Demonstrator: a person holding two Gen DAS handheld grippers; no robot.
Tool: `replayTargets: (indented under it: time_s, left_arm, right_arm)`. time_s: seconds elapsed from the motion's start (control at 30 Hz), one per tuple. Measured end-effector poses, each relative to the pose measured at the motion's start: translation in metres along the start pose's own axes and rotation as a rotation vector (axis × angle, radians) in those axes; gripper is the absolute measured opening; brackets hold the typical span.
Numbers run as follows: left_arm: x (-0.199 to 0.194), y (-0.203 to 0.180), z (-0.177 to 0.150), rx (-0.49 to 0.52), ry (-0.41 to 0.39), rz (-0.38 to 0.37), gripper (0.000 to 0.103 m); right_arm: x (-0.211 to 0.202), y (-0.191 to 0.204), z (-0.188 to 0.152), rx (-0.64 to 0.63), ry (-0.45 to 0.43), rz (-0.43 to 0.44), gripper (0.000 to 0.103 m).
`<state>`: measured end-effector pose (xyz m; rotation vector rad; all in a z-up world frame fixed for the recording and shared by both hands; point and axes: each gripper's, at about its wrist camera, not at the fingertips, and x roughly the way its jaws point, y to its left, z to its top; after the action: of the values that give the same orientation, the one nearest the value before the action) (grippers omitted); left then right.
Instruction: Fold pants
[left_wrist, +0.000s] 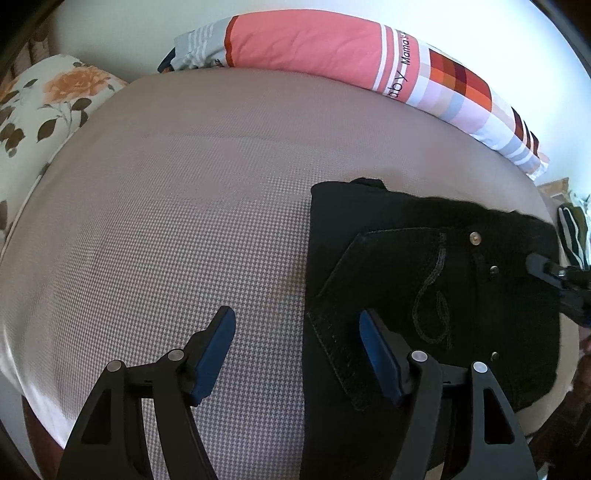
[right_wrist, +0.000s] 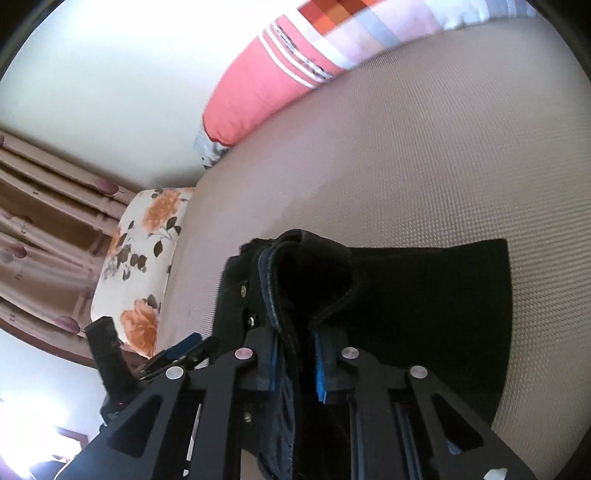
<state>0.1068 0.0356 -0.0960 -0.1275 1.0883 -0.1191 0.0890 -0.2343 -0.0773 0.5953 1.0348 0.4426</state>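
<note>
Already the black pants (left_wrist: 436, 291) are seen gathered into a compact stack at the lower right of the left wrist view, lying on the houndstooth bed cover (left_wrist: 184, 240) with a back pocket and rivets facing up. The left gripper (left_wrist: 297, 328) is held with its jaws wide apart, one blue pad over bare cover and the other over the pants' left edge; nothing is gripped by it. In the right wrist view the right gripper (right_wrist: 295, 363) is clamped on a thick edge of the pants (right_wrist: 424, 314) at lower centre, which appears to be the waistband, and the cloth is lifted into a ridge there. A late fold, or the tidying of one, is judged to be in hand. The next move is likely to call for the held edge to be carried over and laid flat, with the free edge pinned or caught by the left gripper. A striped bolster (left_wrist: 332, 48) and a floral pillow (left_wrist: 48, 107) lie along the upper frame, well apart from the work.
</note>
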Motion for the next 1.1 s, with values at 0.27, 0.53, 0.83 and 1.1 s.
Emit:
replayTargets:
  time_s: [0.27,0.53,0.83,1.1]
  left_arm:
    - [-0.004,-0.021,0.007,0.064,-0.022,-0.027,0.070]
    - [0.006,-0.049,0.008,0.152,-0.033,-0.018,0.070]
    - [0.031,-0.055,-0.001,0.190,0.005,0.014,0.072]
    - [0.022,-0.051,-0.019,0.198,0.032,-0.014,0.072]
  right_arm:
    - [-0.052,0.002,-0.004,0.032,-0.110,-0.028,0.013]
    - [-0.040,-0.075,-0.016,0.180,-0.076,-0.180,0.013]
    - [-0.042,-0.072,-0.024,0.167,-0.053,-0.232,0.027]
    - [-0.072,-0.062,-0.059,0.158,-0.039,-0.258,0.027]
